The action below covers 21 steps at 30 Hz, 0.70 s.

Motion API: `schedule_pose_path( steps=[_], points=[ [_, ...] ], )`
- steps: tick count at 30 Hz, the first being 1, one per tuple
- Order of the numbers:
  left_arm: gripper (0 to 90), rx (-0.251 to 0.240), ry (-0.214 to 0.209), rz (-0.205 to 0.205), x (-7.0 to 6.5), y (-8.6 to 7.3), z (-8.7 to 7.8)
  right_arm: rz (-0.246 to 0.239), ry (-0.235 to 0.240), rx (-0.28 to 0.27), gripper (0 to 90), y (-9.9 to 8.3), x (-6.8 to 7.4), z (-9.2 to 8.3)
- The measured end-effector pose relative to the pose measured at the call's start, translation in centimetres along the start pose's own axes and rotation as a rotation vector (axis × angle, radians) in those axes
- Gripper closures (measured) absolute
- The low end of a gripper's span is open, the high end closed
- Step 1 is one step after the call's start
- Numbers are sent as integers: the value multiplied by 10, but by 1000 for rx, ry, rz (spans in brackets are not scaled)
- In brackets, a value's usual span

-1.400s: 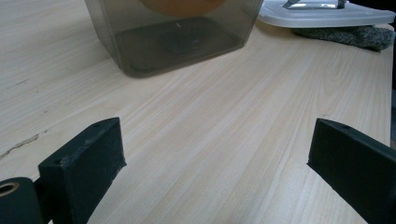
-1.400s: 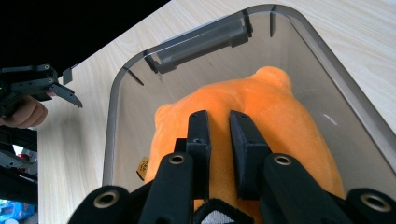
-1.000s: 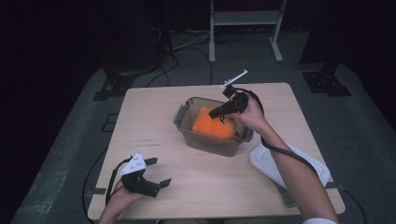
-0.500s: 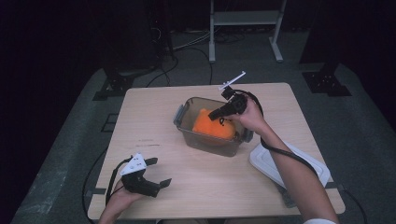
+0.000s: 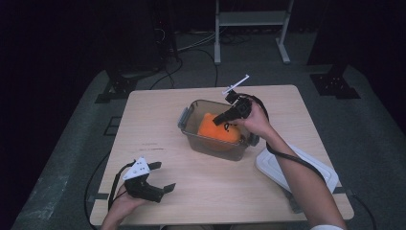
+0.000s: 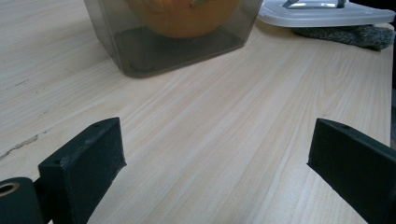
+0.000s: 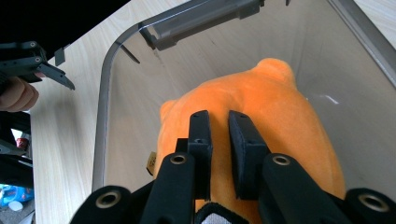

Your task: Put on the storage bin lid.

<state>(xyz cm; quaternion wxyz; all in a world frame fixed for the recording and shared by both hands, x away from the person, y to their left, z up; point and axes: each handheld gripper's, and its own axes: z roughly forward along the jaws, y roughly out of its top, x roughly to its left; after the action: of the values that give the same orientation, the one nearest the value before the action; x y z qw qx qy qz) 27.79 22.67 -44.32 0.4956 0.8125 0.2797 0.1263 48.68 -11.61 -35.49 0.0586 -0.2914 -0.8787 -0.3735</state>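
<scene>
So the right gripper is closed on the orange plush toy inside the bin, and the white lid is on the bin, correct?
Not quite: the white lid lies on the table beside the bin, as the high view shows. The right gripper is indeed closed on the orange plush toy.

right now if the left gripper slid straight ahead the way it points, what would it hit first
Probably the clear bin holding the orange plush. The left gripper has its fingers open with bare table ahead of them up to the bin's wall; depth is hard to judge.

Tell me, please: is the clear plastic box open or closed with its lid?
Open. The box has no lid on top; the white lid lies beside it on the table, and the orange plush toy shows inside.
</scene>
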Motion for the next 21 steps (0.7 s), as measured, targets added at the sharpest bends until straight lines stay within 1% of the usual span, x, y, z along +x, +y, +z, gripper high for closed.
schedule_pose_path(
  steps=[11,17,18,20,21],
  points=[
    [28,0,1,1,0,0,0,13,5,11,800,-2,0,4],
    [29,-1,3,7,1,0,-1,7,2,22,804,-2,1,7],
    [29,-2,2,3,0,0,-1,7,1,25,805,-2,1,7],
    [29,-1,1,2,0,0,0,6,1,30,819,-3,1,7],
    [29,-2,1,1,0,0,0,9,2,22,840,-3,1,6]
  ],
)
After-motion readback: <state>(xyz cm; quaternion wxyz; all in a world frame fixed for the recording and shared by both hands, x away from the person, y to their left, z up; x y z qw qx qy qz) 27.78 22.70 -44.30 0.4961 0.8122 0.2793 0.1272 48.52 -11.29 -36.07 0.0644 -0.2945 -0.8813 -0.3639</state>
